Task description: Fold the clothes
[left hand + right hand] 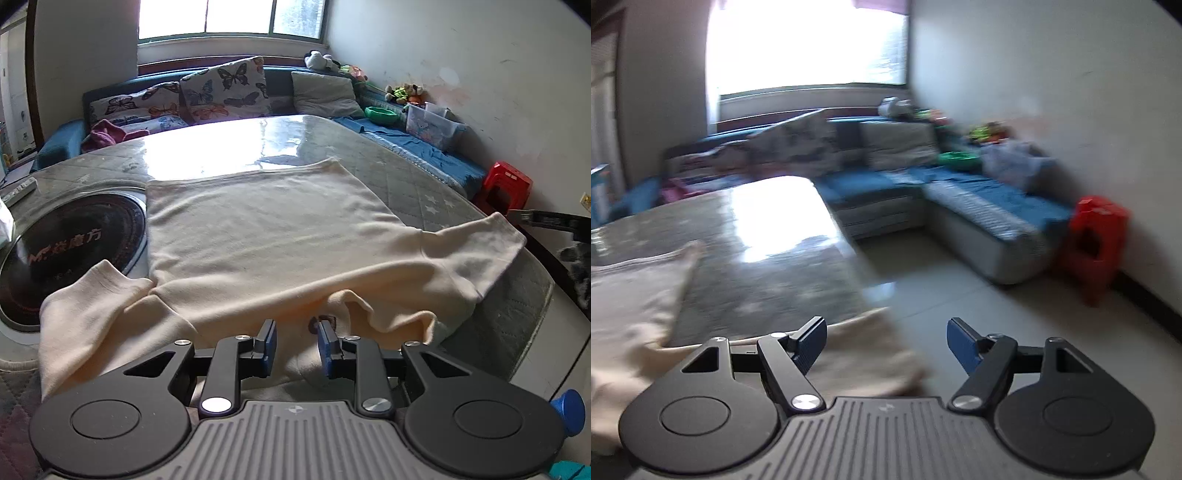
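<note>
A cream short-sleeved shirt point(258, 229) lies spread flat on the table, hem at the far side and collar at the near edge. One sleeve point(480, 251) reaches right to the table's edge; the other point(92, 314) droops over the near left. My left gripper point(297, 326) hovers just above the rumpled collar and its small label point(327, 321). Its blue pads point(271, 341) stand a little apart and press on no cloth. In the blurred right wrist view, my right gripper point(886, 332) is wide open and empty at the table's right edge, with the shirt's sleeve point(864, 343) under its left finger.
The table point(424, 184) has a glossy top over grey quilted cloth. A round black hob point(74, 251) is set into its left side, with a remote point(20, 190) beyond. A blue sofa point(979, 206) with cushions runs along the walls, and a red stool point(1097, 247) stands on the tiled floor.
</note>
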A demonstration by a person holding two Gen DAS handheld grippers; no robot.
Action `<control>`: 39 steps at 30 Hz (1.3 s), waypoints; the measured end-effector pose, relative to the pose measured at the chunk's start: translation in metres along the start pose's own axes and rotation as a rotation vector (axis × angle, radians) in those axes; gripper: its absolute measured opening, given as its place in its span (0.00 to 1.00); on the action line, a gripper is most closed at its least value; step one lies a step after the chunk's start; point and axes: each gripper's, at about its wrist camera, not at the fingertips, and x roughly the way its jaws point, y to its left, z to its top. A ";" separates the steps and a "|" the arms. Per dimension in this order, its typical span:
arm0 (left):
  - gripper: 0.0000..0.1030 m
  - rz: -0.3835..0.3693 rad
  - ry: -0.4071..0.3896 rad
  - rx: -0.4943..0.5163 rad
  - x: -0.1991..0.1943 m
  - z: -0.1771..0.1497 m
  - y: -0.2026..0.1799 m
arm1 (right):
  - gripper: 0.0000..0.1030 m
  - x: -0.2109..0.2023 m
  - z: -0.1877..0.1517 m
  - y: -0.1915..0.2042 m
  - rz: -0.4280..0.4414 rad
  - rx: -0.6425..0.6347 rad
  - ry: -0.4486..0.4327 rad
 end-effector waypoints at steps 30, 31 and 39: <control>0.01 -0.121 -0.074 0.169 -0.023 -0.014 -0.026 | 0.72 -0.030 0.018 0.091 0.339 -0.252 0.051; 0.01 -0.134 -0.072 0.174 -0.025 -0.015 -0.025 | 0.72 -0.032 0.018 0.099 0.367 -0.273 0.051; 0.02 -0.160 -0.040 0.173 -0.028 -0.026 -0.023 | 0.69 -0.030 -0.002 0.167 0.533 -0.449 0.092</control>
